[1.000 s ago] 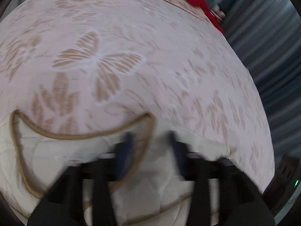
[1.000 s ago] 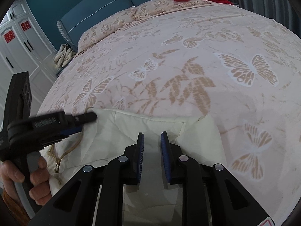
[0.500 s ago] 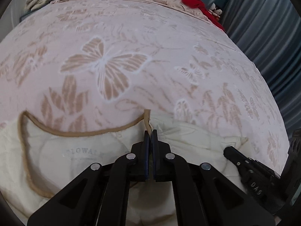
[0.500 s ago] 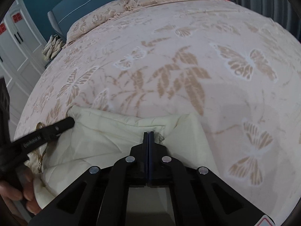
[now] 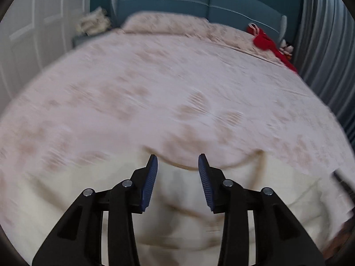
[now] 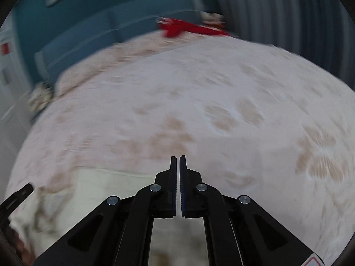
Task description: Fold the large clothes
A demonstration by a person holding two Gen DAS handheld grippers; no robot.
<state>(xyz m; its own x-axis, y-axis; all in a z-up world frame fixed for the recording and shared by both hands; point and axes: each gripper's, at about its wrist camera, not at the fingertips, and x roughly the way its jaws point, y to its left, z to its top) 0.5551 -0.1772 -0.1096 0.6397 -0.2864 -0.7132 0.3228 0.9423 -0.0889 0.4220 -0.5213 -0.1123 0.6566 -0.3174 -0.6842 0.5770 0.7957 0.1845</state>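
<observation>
- The cream garment lies on the bed's near edge, under and ahead of the left gripper, whose jaws have just been opening with nothing pinched between them.
- Right gripper: jaws together, no cloth visible between the tips (the picture is blurred); the garment sits below and to its left.
- One bedspread with a butterfly print; one red garment far off by the headboard.

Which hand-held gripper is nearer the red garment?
Right. It sits on the side of the bed where the red garment lies; the left sits farther across.
</observation>
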